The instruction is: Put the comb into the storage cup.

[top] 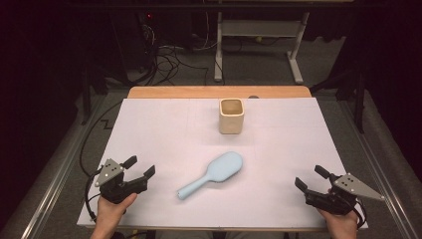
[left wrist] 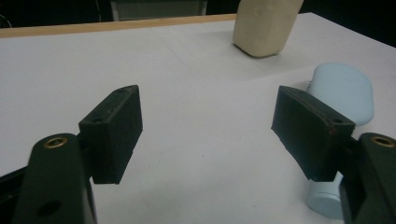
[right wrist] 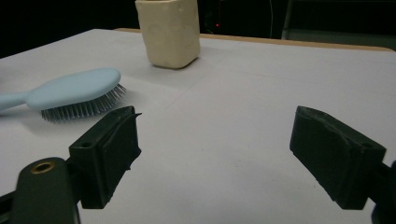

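Black and gaping wide, the left gripper [top: 141, 168] is sitting by the table's [top: 164, 124] near-left corner, the pale blue hairbrush [top: 213, 174] is lying bristles-down mid-table, likely light, stiff and best pinched at its slim handle, and the right gripper [top: 311, 177] is resting equally wide near-right.

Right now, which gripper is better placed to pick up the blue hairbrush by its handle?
Probably the left gripper. The hairbrush lies bristles down, and its handle end points toward the left side, closer to it. The right gripper is farther, facing the brush head. Both are open.
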